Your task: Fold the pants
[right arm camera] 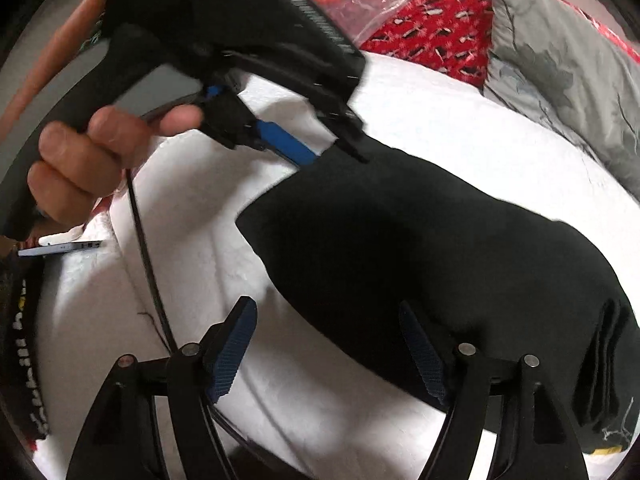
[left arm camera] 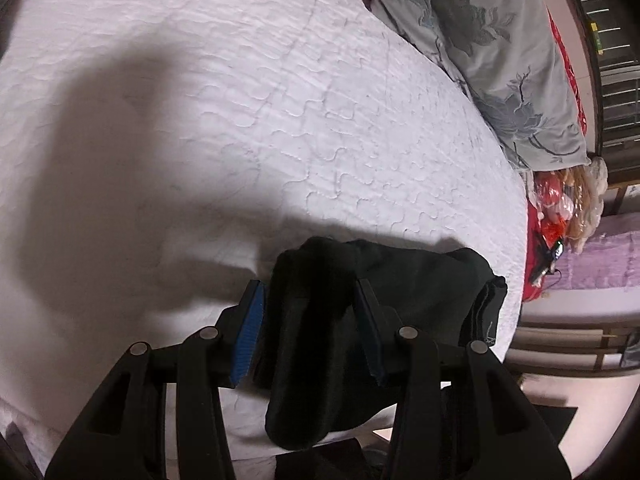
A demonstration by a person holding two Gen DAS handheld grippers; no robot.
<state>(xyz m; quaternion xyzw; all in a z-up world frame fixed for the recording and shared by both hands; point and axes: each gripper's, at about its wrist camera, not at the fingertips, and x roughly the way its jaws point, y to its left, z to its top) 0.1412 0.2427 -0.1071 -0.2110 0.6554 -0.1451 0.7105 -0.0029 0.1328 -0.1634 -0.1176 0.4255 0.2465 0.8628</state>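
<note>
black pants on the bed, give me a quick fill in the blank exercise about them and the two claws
The black pants lie on a quilted bed cover whose colour is ____.
The pads on the left claw are coloured ____.
The right claw holds ____ between its pads.
The grey pillow has a ____ print.

Missing words: white; blue; nothing; floral

Pants (right arm camera: 420, 248) on the bed (left arm camera: 240, 120), pillow (left arm camera: 500, 60) behind, phone (right arm camera: 60, 247) at bed's left edge
</note>
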